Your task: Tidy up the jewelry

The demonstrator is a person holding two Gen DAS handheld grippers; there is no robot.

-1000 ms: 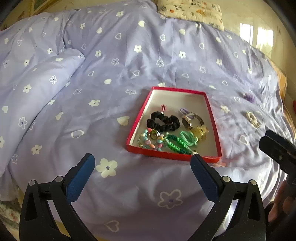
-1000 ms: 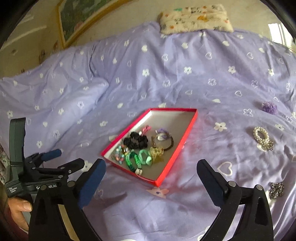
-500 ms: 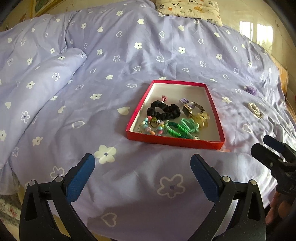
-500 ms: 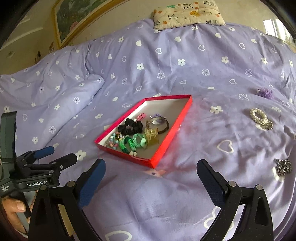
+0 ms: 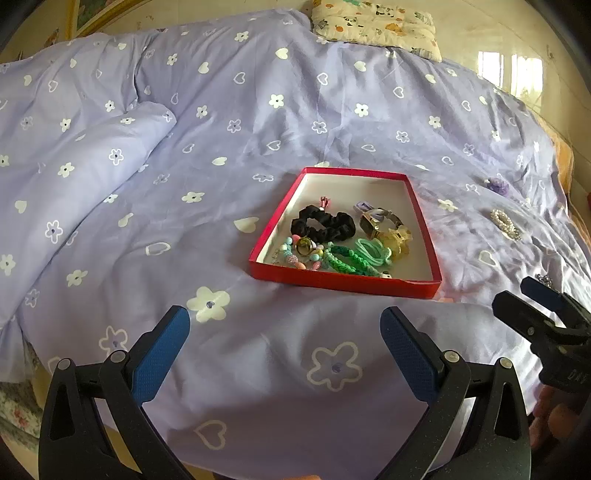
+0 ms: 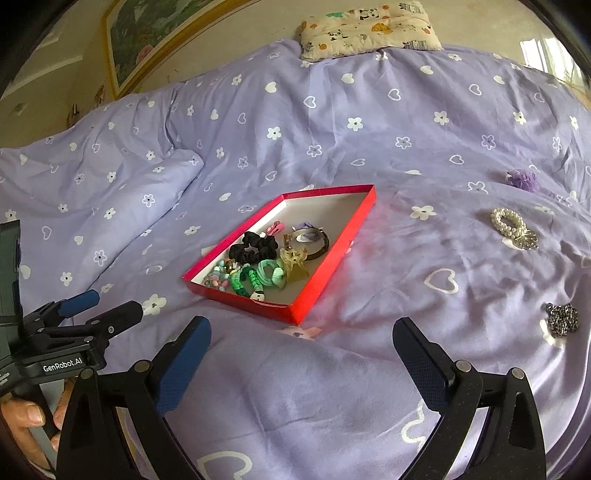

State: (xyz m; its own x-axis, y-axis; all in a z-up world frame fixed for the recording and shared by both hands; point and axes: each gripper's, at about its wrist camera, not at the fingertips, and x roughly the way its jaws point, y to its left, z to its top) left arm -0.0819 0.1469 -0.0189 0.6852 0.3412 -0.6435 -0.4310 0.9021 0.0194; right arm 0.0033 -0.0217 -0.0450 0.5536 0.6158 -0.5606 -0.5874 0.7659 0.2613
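Both grippers hang over the near edge of the bed, nothing in either. Left gripper (image 5: 284,328): jaws spread wide, empty. Right gripper (image 6: 301,338): same, spread wide, empty. Each shows at the edge of the other's view; a hand (image 6: 26,424) grips the left one's handle.

Red tray (image 5: 345,282) sits mid-bed on the lilac duvet (image 5: 221,110), ahead of both grippers and well short of the panda-print pillow (image 6: 369,29) at the headboard. All contents are bunched in the tray's near half; the far half is bare.
- black scrunchie (image 5: 323,227), centre-left
- pink clip (image 6: 275,228) just behind it
- bead bracelet (image 5: 299,254) at the near left corner, a gold ring (image 5: 304,245) on top of it
- green braided band (image 5: 347,260) along the near wall, touching the mint hair ties (image 5: 373,251)
- yellow claw clip (image 5: 399,238) to the right of those
- watch (image 5: 373,223) behind the claw clip, with a lilac hair tie (image 5: 364,206) at its far side

Still loose on the duvet, right of the tray and well apart from it:
- pearl bracelet (image 6: 511,225) with a silver charm touching its near side
- purple scrunchie (image 6: 522,179) further back
- metal chain (image 6: 561,319) in a heap, nearest the right gripper

Framed picture (image 6: 140,40) on the wall at the bed's far left.
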